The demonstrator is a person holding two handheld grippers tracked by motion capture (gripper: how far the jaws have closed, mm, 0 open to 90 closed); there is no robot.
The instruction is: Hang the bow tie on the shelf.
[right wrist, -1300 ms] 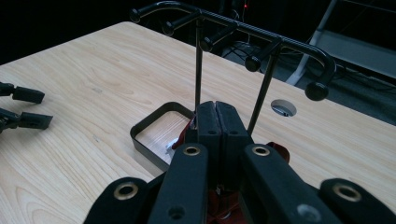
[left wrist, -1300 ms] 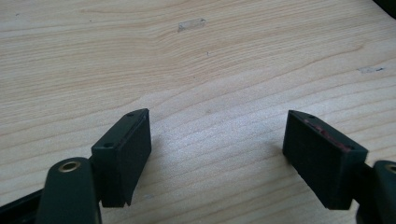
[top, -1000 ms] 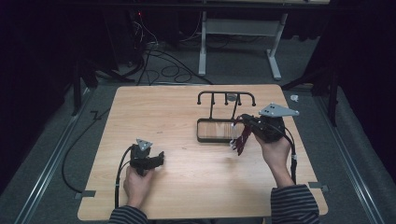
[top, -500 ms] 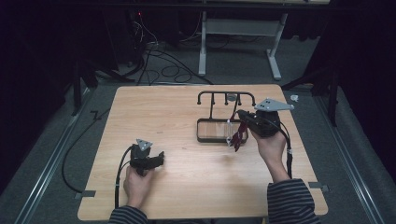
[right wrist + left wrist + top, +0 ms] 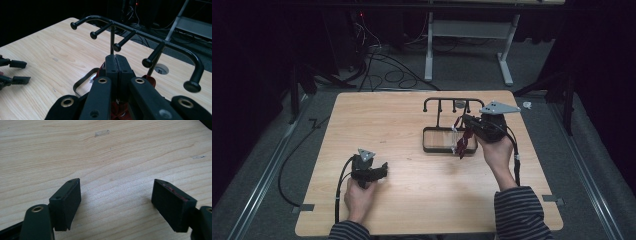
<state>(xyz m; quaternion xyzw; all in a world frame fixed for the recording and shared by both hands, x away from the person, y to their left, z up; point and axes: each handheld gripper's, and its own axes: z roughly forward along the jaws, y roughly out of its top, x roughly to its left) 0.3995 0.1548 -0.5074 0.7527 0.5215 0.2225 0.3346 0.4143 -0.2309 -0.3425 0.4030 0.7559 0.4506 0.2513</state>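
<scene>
Carrying a dark red dangling item (image 5: 463, 142) pinched in the right gripper (image 5: 466, 131), above the tray (image 5: 432, 148), toward the rack's pegs (image 5: 117, 47), presumably for hanging. Left gripper (image 5: 381, 170) spread wide, idle near left.

Black two-jaw left gripper (image 5: 368, 170), topped with a small grey three-cornered plate, black cable looping back from it. Same black build on the right gripper (image 5: 476, 129), with a larger grey plate and a black cable along the forearm. Flat rectangular jaws, matte black, small screw holes in the sides, reddish smear on one edge. Brass-ringed pivots on black link arms. Dark sleeves (image 5: 518, 216) with thin pale stripes.
</scene>
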